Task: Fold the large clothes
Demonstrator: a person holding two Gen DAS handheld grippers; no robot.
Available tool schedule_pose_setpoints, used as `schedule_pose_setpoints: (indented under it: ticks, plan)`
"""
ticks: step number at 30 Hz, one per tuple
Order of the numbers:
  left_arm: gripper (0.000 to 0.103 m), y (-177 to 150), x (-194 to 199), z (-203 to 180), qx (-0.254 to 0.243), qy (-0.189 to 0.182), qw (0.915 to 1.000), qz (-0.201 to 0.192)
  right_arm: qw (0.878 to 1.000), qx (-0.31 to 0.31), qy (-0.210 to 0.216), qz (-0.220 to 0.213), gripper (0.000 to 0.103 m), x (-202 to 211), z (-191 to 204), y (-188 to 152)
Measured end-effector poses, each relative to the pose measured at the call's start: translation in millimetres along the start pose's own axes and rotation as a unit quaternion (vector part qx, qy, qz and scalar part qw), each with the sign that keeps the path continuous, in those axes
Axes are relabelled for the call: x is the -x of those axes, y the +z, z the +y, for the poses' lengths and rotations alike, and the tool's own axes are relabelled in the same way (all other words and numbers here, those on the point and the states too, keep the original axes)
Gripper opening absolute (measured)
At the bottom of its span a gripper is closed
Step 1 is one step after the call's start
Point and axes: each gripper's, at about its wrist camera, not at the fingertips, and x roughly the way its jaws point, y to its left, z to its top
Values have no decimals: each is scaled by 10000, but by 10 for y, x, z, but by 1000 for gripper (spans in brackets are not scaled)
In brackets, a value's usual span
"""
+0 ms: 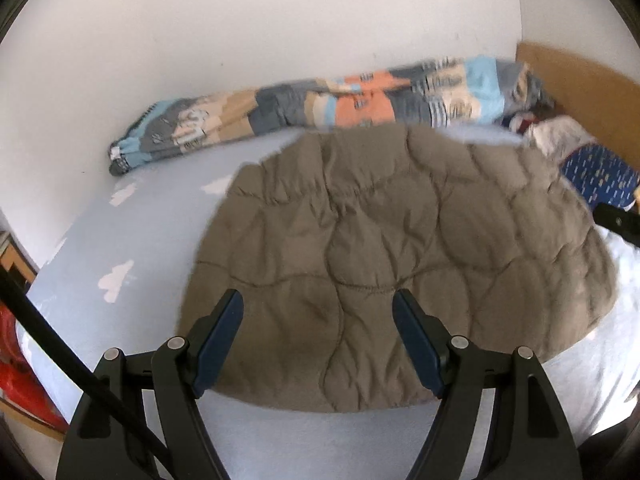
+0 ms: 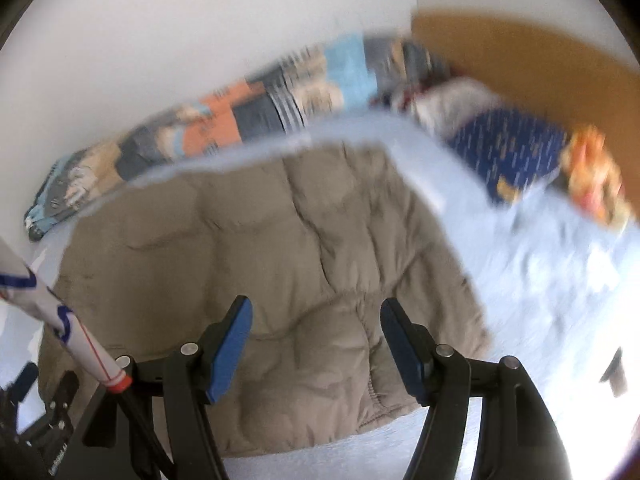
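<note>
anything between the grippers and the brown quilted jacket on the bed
Nothing visible does. The left gripper and right gripper are both open right above the jacket, with only its fabric showing between their fingers.

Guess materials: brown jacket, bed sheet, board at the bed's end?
Brown jacket: matte woven shell, probably padded synthetic; stitched quilting puffs up. Bed sheet: soft pale-blue printed fabric, likely cotton. Board: smooth flat tan panel, seemingly wood or laminate.

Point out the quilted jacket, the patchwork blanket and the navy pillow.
Jacket (image 1: 400, 248): left wrist view, middle of the quilted panel.
Blanket (image 1: 360, 100): left wrist view, orange patch by the wall.
Pillow (image 2: 512, 148): right wrist view, middle of the navy cover.
</note>
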Motion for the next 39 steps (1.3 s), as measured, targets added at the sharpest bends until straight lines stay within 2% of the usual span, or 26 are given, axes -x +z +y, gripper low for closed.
schedule_pose_setpoints:
  ticks: [3, 8, 11, 14, 18, 24, 30, 33, 36, 39]
  plan:
    - [76, 21, 415, 83, 186, -76, 9994, -281, 9990, 92, 85, -425, 73, 465, 51, -88]
    - [76, -47, 1162, 151, 204, -255, 9979, -551, 9963, 157, 559, -636, 76, 1217, 40, -300]
    - [77, -94, 1566, 207, 157, -174, 9973, -703, 9925, 291, 855, -821, 82, 1699, 84, -410]
    - [84, -172, 1924, 322, 257, -43, 9956, -897, 9871, 341, 1116, -1094, 86, 2205, 133, -570]
    - [90, -291, 2152, 364, 277, -69, 9962, -820, 9804, 638, 1271, -1367, 92, 2609, 238, -817]
    - [93, -296, 2200, 320, 207, -73, 9970, -748, 9801, 837, 1335, -1212, 92, 2614, 356, -949]
    - [93, -291, 2169, 359, 233, -217, 9941, -1040, 9814, 800, 1254, -1212, 92, 2540, 346, -909]
    - [94, -291, 2072, 323, 132, -207, 9957, -897, 9820, 903, 1186, -1158, 93, 2432, 407, -887]
    - [94, -276, 1922, 288, 53, -418, 9968, -673, 9833, 855, 1231, -1034, 93, 2276, 415, -926]
    - [94, -224, 1785, 252, -9, -127, 9993, -338, 9860, 835, 1209, -794, 93, 2135, 423, -936]
